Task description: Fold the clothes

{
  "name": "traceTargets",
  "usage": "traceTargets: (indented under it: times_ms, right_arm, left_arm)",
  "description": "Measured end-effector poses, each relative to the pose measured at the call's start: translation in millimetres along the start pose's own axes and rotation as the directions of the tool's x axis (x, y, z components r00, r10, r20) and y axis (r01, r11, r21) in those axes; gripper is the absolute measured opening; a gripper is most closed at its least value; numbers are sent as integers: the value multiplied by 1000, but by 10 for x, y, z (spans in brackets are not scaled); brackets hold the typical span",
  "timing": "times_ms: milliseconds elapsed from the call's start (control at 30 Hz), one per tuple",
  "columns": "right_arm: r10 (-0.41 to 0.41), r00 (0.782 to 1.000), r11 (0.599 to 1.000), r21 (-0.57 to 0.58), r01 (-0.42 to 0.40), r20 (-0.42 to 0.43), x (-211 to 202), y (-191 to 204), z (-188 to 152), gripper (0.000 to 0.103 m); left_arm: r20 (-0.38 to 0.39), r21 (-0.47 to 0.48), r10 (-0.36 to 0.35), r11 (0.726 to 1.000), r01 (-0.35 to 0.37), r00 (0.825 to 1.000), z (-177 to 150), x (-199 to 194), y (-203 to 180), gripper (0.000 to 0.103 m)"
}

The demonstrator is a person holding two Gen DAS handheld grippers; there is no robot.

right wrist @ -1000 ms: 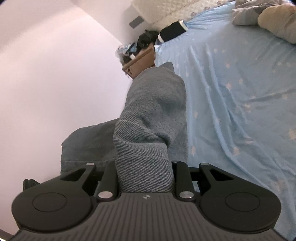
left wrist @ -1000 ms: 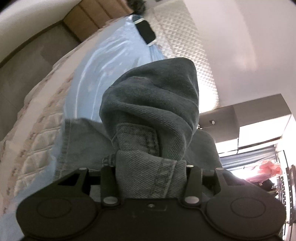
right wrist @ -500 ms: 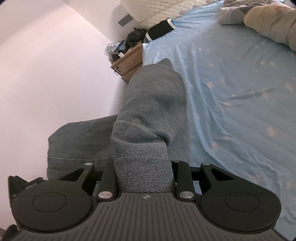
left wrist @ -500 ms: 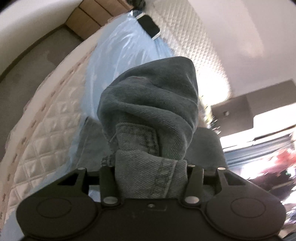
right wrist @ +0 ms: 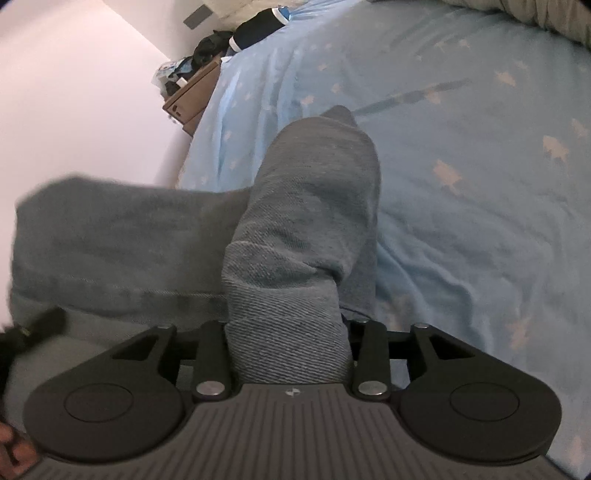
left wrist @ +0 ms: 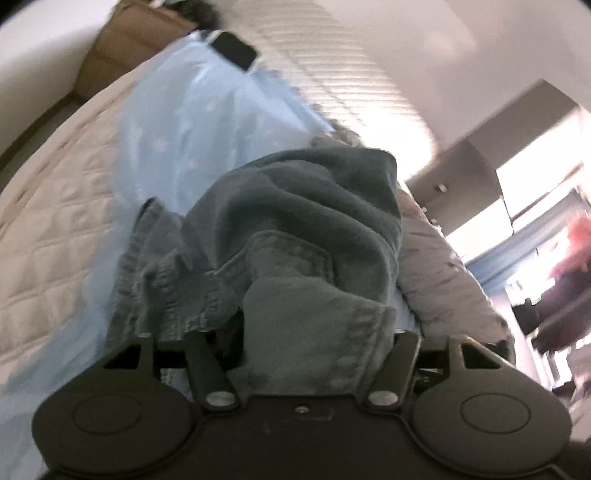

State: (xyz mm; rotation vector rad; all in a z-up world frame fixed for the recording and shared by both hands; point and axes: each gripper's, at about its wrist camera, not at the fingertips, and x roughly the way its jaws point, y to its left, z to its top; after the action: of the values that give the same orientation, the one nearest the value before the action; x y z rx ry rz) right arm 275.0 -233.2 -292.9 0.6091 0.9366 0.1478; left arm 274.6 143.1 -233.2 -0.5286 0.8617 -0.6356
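I hold a pair of blue denim jeans [left wrist: 306,229] with both grippers above a bed. My left gripper [left wrist: 306,332] is shut on a seamed edge of the jeans; the cloth bunches over the fingers and hides their tips. My right gripper [right wrist: 288,325] is shut on another fold of the same jeans [right wrist: 306,206], which drapes left across the view. The light blue star-print sheet [right wrist: 480,155] lies below the right gripper.
A quilted white mattress side [left wrist: 48,236] shows at left, the blue sheet [left wrist: 192,122] beyond. A grey bedding pile [left wrist: 436,273] lies to the right of the jeans. A wooden nightstand [right wrist: 192,96] with clutter and a dark bundle [right wrist: 258,26] stand at the bed's far corner.
Both grippers have moved with the jeans over the bed. The left view has swung and blurred, and more seamed cloth now spreads to its left. Both grips hold.
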Motion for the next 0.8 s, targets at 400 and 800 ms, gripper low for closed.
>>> traceTargets:
  times_ms: [400,800]
  right_arm:
    - [-98,995,992,86,95,22,-265,50,-203,68]
    - [-318,910,926,-116,358,267,-887,785,-145,71]
  left_arm:
    - [33,-132,-110,985,113,993,-75,-439,408,84]
    - [144,-301,-233,916,267,962,25,-346,985,88]
